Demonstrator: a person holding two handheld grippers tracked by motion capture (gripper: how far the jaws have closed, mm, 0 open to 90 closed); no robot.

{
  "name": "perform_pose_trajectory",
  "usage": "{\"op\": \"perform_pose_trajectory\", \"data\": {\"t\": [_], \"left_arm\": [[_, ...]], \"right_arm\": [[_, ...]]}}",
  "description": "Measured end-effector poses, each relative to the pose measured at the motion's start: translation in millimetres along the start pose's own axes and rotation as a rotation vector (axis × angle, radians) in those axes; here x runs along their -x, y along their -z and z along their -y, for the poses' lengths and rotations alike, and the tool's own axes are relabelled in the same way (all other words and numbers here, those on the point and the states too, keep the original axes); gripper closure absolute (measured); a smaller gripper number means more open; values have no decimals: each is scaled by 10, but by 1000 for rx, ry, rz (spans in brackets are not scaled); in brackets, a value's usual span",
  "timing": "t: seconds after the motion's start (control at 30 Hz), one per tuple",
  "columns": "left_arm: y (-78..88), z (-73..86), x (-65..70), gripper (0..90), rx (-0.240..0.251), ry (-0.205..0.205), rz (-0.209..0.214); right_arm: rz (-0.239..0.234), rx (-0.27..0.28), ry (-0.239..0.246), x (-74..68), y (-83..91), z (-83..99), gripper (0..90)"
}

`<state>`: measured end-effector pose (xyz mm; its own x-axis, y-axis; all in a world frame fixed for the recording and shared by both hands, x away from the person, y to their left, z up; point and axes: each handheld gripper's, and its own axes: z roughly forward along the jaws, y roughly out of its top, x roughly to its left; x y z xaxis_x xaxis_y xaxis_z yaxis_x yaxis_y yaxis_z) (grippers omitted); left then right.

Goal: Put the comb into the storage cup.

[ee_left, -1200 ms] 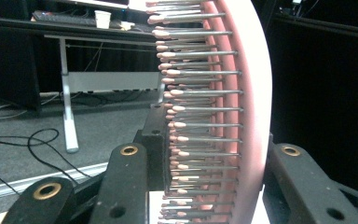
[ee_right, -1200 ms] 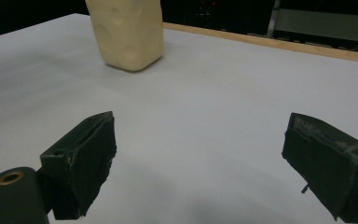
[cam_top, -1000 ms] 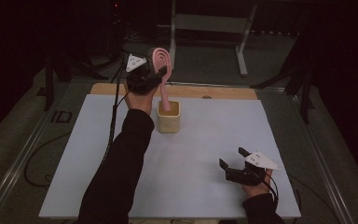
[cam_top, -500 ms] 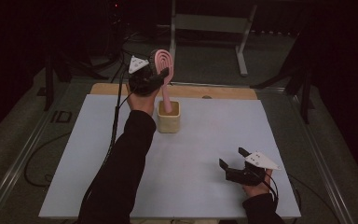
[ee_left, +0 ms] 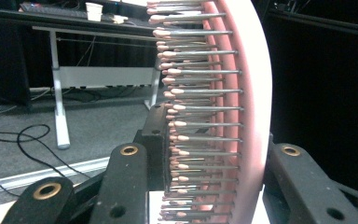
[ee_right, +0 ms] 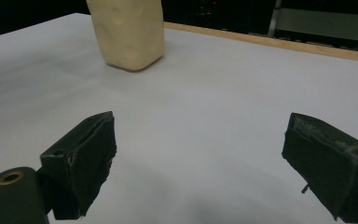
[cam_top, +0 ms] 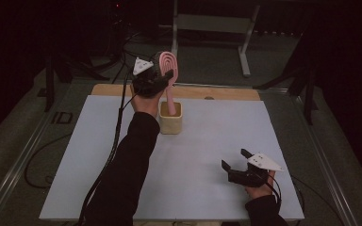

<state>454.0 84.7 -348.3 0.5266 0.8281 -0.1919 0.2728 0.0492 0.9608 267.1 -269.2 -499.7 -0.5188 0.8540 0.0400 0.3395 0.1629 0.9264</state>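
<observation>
Pink brush: hairbrush (cam_top: 168,70) stands near-upright, head up, handle end down inside the holder; clamped at the head, well above the holder rim.
Left grip: left gripper (cam_top: 162,75) has its jaws pressed onto the brush head. In the left gripper view one jaw bears on the smooth pink back (ee_left: 254,116), the other sits on the bristle side among the pins.
Why held so: my read, a grip high on the head keeps the jaws clear of the holder mouth and lets the handle hang straight down for a vertical in/out move. Bristle-side contact looks softer, so some slip risk.
Holder: cream square cup (cam_top: 170,118) on the white table (cam_top: 207,188), directly under the left jaws, just beyond the person's forearm (cam_top: 132,155).
Holder contents: brush handle (cam_top: 170,103) only, leaning toward the far wall. Whether the tip touches the bottom, cannot tell.
Right grip: right gripper (cam_top: 236,161) rests low on the table with jaws spread wide, nothing between them.
Right view: cup (ee_right: 128,30) lies well ahead of the right fingertips (ee_right: 91,154), slightly to their left, well apart.
Why parked: likely kept out of the way; the cup is unbraced, so it could tip if the handle drags on the rim.
</observation>
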Motion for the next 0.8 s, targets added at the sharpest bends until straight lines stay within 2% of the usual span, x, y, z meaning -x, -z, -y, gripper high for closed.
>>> {"op": "perform_pose_trajectory", "data": {"t": [0.47,0.8], "left_arm": [[-39,43,40,640,-7,-1,9],[-61,95,68,640,-24,-18,5]], "right_arm": [[2,0,-1,4,-2,1,95],[1,0,0,5,-3,1,95]]}}
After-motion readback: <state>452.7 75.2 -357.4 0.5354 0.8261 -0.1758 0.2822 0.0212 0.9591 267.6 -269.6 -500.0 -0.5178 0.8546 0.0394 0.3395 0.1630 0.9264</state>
